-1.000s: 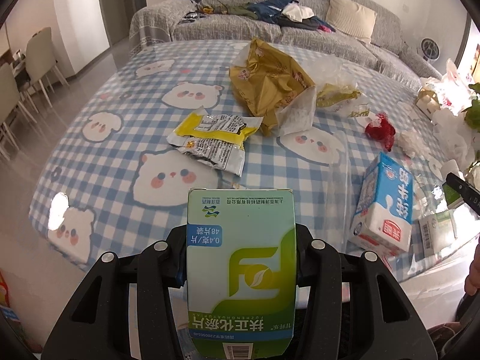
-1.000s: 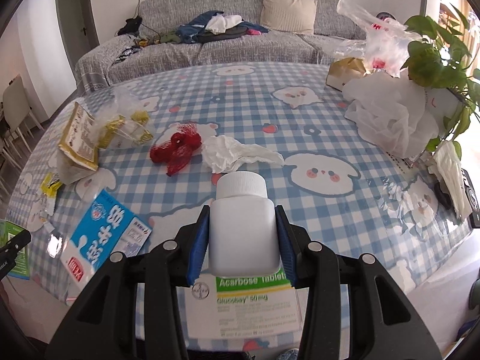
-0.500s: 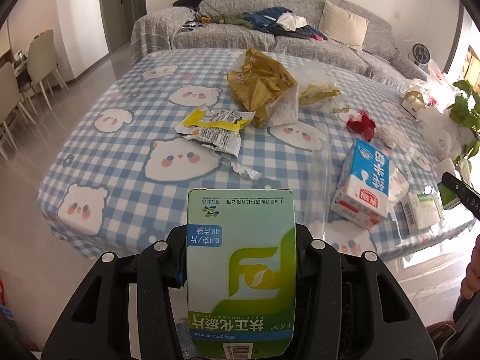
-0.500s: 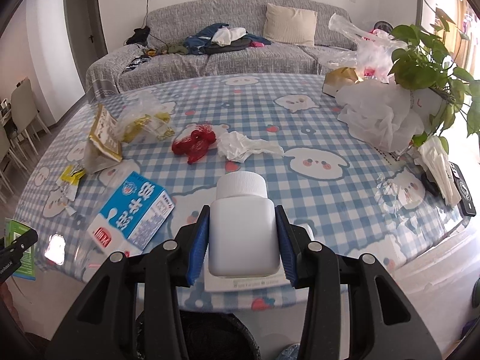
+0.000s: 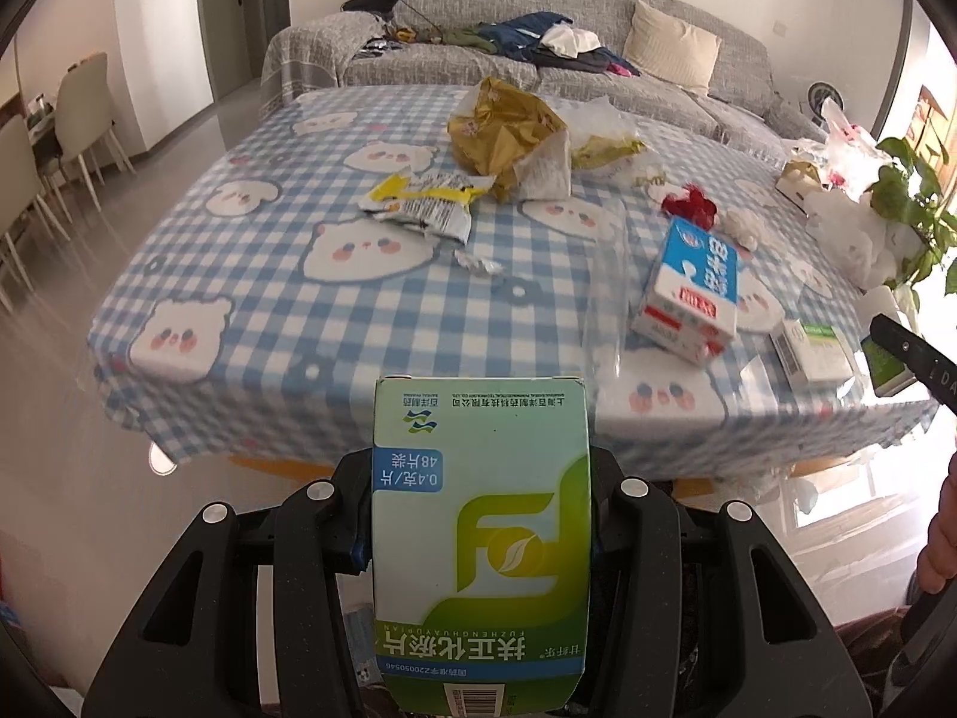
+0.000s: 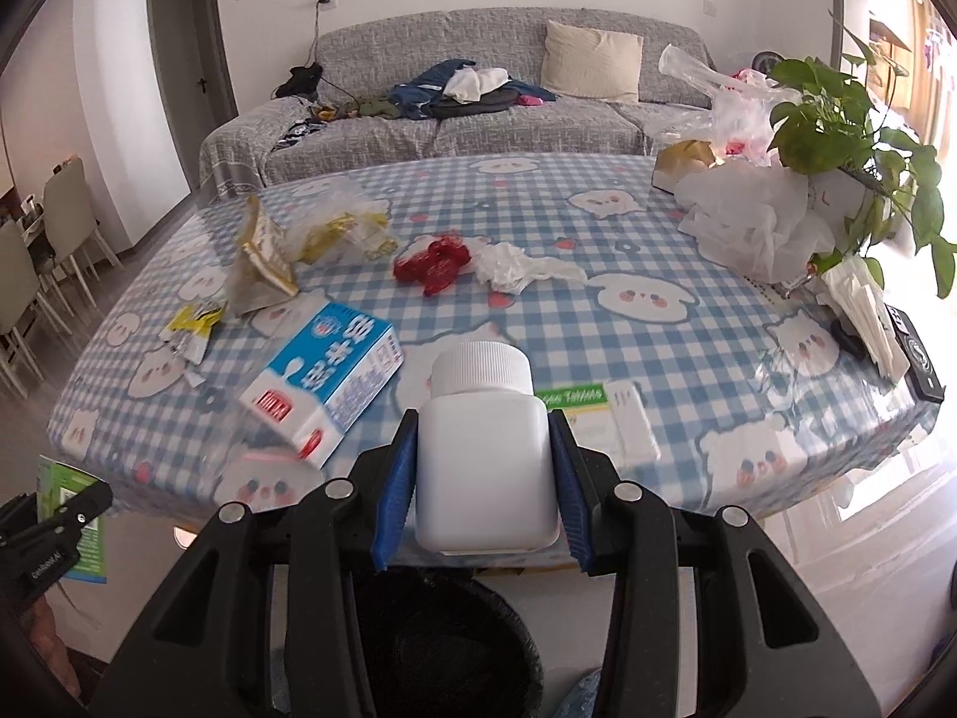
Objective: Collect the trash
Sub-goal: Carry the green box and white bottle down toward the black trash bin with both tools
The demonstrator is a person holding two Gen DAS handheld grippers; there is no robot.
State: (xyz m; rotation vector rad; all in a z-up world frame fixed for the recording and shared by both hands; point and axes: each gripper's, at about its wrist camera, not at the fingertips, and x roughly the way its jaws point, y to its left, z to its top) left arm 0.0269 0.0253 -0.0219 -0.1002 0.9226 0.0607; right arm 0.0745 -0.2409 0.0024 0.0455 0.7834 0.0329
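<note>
Right wrist view: the right gripper (image 6: pixel 484 466) is clenched on a white bottle (image 6: pixel 484 449), cap up, and it has pulled back off the counter (image 6: pixel 688 323) in the last second. A second ago the bottle hung over the tablecloth; now a dark bin (image 6: pixel 442 634) mouth shows directly under it at 6 o'clock. That reads as carry done, drop next.

Left gripper (image 5: pixel 481 544) is grasping a green box (image 5: pixel 481 532), printed face toward the lens, and it too has backed away: the counter's near edge, a second ago hidden under the box, now sits clear beyond it. No bin shows under this one, so I'd judge the bottle goes first.

Moving out onto the counter in the right view: a flat green-and-white carton (image 6: pixel 604 413) lies just past the bottle at 1 o'clock, near the edge. The milk carton (image 6: pixel 326 383) lies on its side at 10 o'clock. Further on, a red wrapper (image 6: pixel 436 260) touches a crumpled tissue (image 6: pixel 514 266) at 12. A yellow packet (image 6: pixel 194 323) and a gold bag (image 6: pixel 263 257) sit at 10 to 11 o'clock, with clear plastic (image 6: pixel 341 221) behind them.

None of that has shifted; it all awaits collecting. So two items are on their way out and most of the litter remains.
</note>
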